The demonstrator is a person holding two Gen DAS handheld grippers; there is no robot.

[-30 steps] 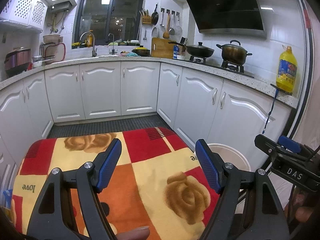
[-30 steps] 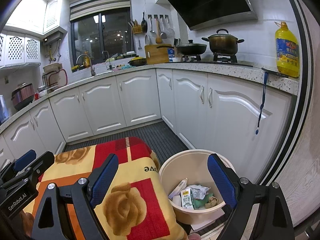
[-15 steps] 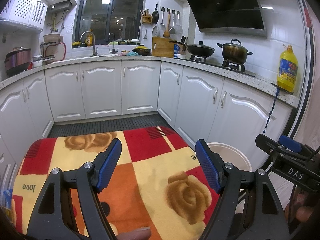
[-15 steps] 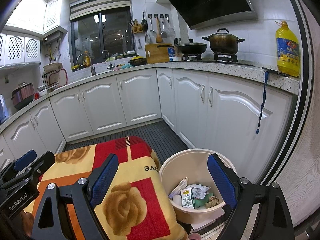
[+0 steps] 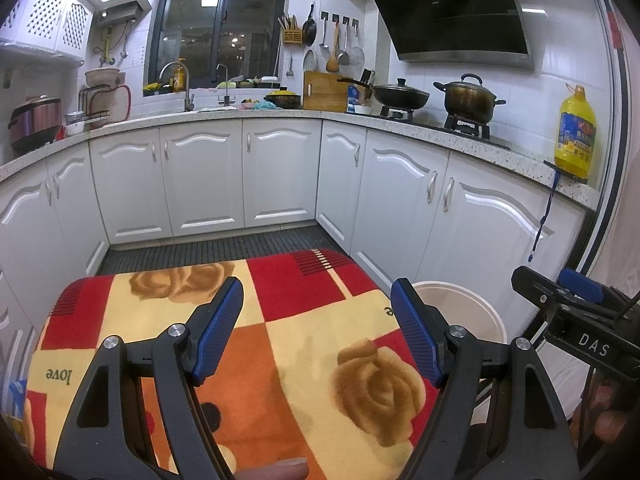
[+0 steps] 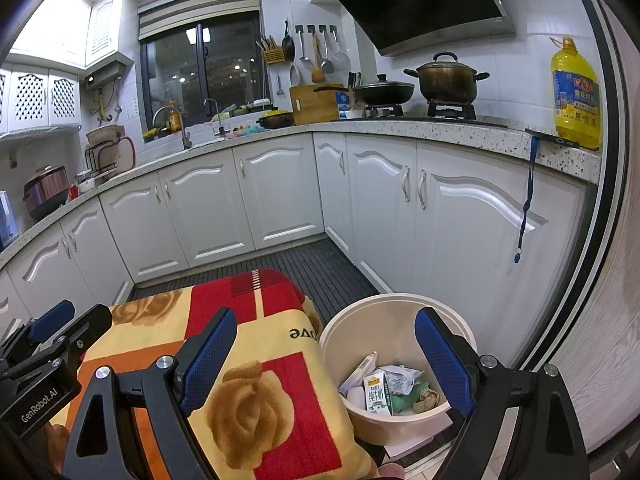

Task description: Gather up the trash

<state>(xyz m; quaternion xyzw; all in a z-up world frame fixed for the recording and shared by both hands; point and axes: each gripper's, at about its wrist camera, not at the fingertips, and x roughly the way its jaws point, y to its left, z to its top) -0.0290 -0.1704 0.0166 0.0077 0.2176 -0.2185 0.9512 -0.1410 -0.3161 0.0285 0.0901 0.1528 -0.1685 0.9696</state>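
Ahead, both tongs, left (image 5: pixel 316 330) & right (image 6: pixel 326 358), agape, empty; bin (image 6: pixel 400 312) trash (image 6: pixel 390 386) partly hidden, labels illegible.

Fuzzy cloth blanket (image 5: pixel 304 344); smooth plastic bin (image 6: pixel 384 320) (crumpled paper trash (image 6: pixel 394 380) inside); glossy cabinets (image 5: pixel 276 176).

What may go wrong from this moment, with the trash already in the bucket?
1. The cream bucket stands tight against the blanket-covered surface; a hasty reach might tip it and spill the milk carton and wrappers.
2. The open right gripper and open left gripper are close together; they may bump.
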